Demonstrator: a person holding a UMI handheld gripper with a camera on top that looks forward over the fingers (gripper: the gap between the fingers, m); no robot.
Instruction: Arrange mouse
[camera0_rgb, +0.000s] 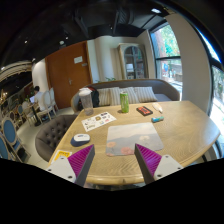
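Here the small white oval mouse (80, 139) lies on the round wooden worktop (180, 125) just ahead and left of the wide-spread, empty fingers (115, 160), beside the pale rectangular mat (130, 137).

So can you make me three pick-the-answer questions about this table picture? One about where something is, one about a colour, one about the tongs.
1. Where does the green bottle stand?
A. at the table's far side, beyond the grey mat
B. between the tongs
C. on the floor

2. What colour are the pads on the tongs?
A. yellow
B. magenta
C. white

3. How are the tongs?
A. shut on the bottle
B. open, holding nothing
C. shut on the mat

Answers: 1 A, the bottle stands past the grey mat near the table's far edge. 2 B, both inner pads show magenta. 3 B, a wide gap lies between the fingers with nothing in it.
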